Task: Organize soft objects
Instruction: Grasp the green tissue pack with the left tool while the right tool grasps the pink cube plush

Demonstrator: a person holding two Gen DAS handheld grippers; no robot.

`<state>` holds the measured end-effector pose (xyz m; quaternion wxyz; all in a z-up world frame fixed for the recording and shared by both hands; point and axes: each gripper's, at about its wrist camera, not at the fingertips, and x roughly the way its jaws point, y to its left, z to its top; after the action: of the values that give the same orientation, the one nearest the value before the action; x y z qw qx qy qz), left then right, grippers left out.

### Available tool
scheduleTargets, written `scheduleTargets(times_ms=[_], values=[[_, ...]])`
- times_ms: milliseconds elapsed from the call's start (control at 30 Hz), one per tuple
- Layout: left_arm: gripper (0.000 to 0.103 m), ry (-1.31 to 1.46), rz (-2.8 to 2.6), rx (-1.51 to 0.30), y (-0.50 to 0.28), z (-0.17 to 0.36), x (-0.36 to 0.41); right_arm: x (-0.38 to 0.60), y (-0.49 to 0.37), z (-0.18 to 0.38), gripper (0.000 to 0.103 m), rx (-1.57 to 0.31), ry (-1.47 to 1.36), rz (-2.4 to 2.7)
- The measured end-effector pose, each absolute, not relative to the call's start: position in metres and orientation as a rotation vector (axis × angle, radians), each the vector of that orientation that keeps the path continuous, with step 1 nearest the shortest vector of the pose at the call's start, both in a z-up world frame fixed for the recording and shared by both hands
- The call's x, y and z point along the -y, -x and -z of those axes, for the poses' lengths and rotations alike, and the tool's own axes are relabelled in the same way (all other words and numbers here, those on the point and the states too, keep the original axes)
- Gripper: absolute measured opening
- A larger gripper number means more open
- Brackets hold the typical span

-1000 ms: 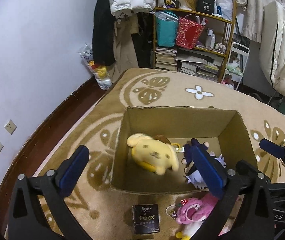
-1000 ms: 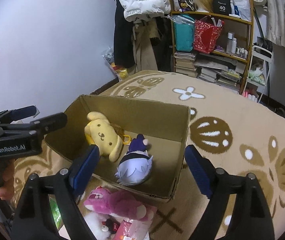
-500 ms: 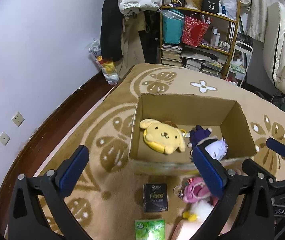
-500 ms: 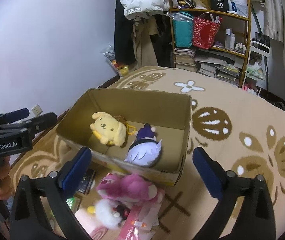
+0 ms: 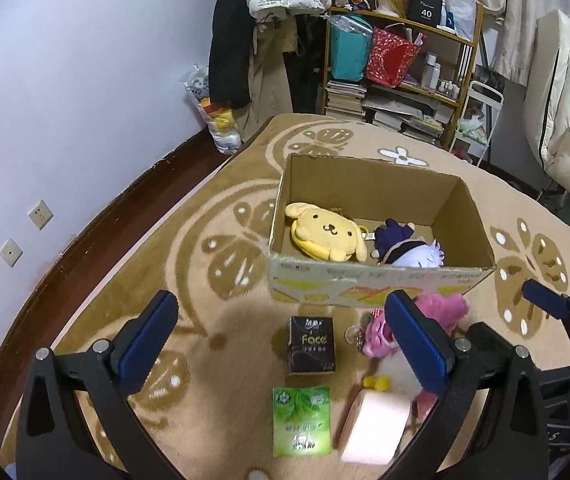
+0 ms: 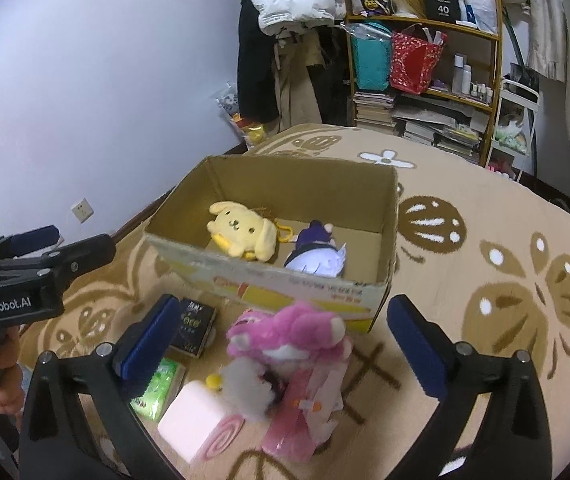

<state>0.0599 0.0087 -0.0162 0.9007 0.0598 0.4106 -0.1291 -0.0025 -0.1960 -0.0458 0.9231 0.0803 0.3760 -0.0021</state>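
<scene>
While both tools gape empty, the black pack (image 5: 311, 345) reads "Face".

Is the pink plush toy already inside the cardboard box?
No. In the right wrist view the pink plush toy lies on the rug in front of the cardboard box, outside its near wall.

Plush toys in cardboard box (image 5: 381, 292): I counted two.
Plush toys on carpet (image 5: 213, 320): I saw two.
Tissue packs: two.
Pink roll cushion (image 6: 195, 426): one.
</scene>
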Motion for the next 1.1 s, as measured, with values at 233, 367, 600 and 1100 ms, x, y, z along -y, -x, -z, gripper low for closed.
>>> scheduleTargets(times_ms=[233, 367, 600, 1100], values=[[0.102, -0.081, 0.26, -0.887, -0.05, 0.023, -0.026, 0.175, 0.016, 0.057, 0.103, -0.807, -0.148, -0.029], [0.102, -0.079, 0.253, -0.919, -0.05, 0.029, -0.033, 0.164, 0.022, 0.065, 0.103, -0.825, -0.127, -0.037], [0.102, -0.113, 0.273, -0.993, -0.051, 0.051, -0.027, 0.151, 0.026, 0.075, 0.103, -0.836, -0.101, -0.055], [0.102, -0.118, 0.317, -1.103, -0.055, 0.073, -0.021, 0.134, 0.018, 0.11, 0.097, -0.956, -0.073, -0.125]])
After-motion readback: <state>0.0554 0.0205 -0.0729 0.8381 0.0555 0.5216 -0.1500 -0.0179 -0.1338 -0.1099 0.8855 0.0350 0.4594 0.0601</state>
